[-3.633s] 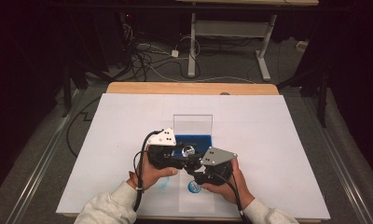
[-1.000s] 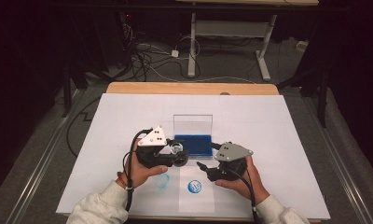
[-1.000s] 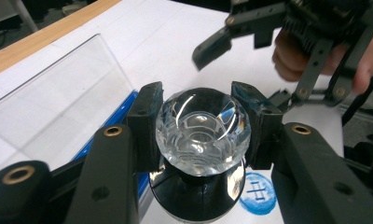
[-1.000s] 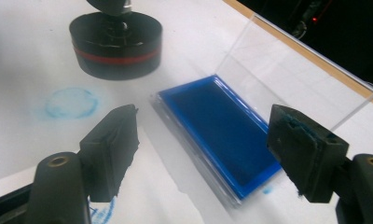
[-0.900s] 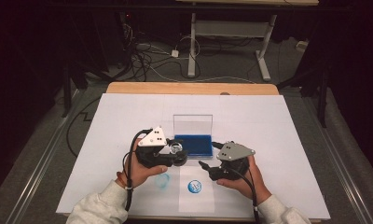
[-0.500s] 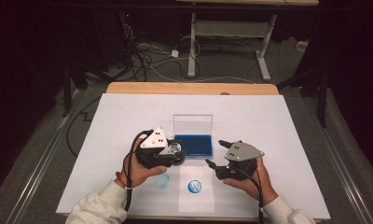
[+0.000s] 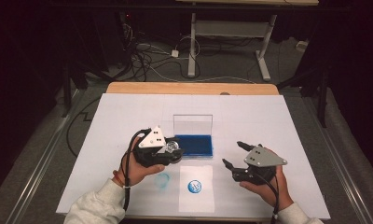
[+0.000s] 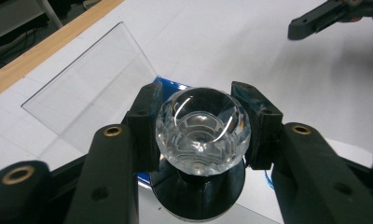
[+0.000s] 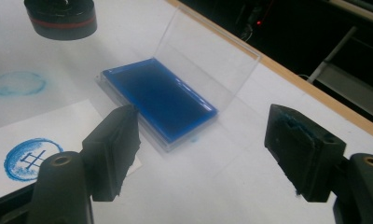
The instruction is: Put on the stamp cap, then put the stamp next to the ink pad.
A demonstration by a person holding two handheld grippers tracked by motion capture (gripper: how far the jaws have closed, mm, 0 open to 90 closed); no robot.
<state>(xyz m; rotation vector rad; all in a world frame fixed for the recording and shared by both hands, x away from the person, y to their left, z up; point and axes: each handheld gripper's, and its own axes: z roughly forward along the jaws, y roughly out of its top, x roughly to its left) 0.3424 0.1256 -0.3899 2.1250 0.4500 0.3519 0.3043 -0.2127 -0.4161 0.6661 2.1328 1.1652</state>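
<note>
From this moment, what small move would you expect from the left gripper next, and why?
Probably a short move forward and down to press the stamp onto the blue ink pad. The left gripper is shut on the stamp's clear knob, holding it above the table at the pad's near-left edge; the lid stands open, and the right gripper is open and off to the side.

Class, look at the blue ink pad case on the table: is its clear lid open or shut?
Open. The clear lid stands raised behind the ink pad case, leaving the blue pad fully exposed; the high view shows it upright too.
</note>
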